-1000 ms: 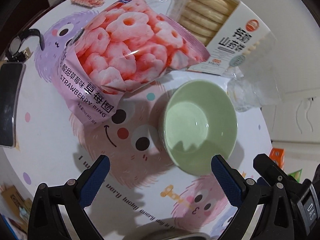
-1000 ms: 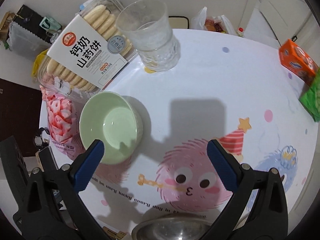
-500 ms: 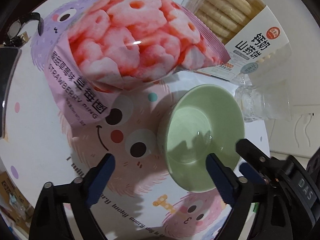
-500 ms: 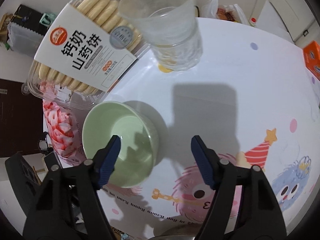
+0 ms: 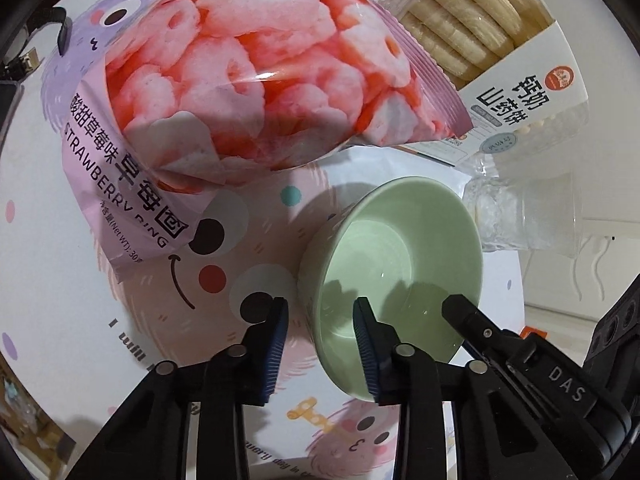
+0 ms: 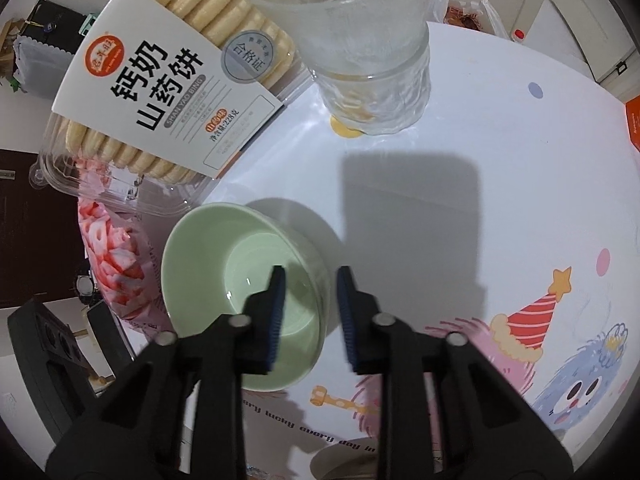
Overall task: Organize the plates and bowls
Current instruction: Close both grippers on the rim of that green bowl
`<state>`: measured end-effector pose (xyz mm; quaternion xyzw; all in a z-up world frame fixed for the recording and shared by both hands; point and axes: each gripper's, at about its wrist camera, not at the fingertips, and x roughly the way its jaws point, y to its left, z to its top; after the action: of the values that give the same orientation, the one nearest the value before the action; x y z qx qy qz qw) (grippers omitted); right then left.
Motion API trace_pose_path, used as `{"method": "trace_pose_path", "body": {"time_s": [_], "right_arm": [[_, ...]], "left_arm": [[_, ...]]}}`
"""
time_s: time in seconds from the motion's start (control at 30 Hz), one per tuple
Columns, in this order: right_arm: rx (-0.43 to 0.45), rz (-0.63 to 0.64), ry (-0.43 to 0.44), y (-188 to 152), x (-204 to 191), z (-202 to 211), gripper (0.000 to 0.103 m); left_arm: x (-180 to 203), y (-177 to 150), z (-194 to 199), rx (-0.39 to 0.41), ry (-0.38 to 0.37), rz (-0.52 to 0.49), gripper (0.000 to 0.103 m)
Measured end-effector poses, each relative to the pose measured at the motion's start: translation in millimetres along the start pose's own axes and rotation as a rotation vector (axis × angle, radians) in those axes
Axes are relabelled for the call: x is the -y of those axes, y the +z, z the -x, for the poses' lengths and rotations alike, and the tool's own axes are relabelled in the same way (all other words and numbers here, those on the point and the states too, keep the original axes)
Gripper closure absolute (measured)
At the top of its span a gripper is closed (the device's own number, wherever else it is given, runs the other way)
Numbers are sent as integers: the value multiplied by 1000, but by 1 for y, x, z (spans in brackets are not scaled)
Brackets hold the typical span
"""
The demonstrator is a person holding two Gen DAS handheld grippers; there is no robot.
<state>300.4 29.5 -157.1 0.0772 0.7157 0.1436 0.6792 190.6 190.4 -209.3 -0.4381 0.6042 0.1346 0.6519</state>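
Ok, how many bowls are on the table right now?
1 for certain: the green bowl, next to the biscuit tray and the strawberry ring bag. A curved rim at the right view's bottom edge may be another dish; too cropped to tell.

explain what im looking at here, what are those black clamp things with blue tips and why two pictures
There is no robot here: a person holds a clamp-like gripper in each hand, and a wide-angle camera on each looks along its fingers. One picture is from the left gripper, the other from the right gripper.

Both straddle the rim of one green bowl, on opposite sides, each with one blue finger inside the bowl and one outside. Their jaws are closing on the rim; a firm grip is not clear yet.

On the cartoon-print tablecloth also lie a strawberry ring snack bag, a biscuit box and a clear glass cup.
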Motion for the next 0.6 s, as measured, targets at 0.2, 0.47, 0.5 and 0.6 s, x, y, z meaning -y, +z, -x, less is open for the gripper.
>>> {"method": "trace_pose_path", "body": {"time_s": [0.2,0.47,0.5,0.6], "right_arm": [[2,4,-8,-1,0,-2,92],[17,21,-35,-5,-7,-2,93],[17,19,-34,-6,-6,-2,93],[18,20,-36,-9,-4,0,94]], "left_arm": [[0,2,-5,-6,6,13,91],[-5,2,0,0,-13,12,92],[-6,2,0,0,-12,11,92],[-9,1,4,-6,-16,4,92]]}}
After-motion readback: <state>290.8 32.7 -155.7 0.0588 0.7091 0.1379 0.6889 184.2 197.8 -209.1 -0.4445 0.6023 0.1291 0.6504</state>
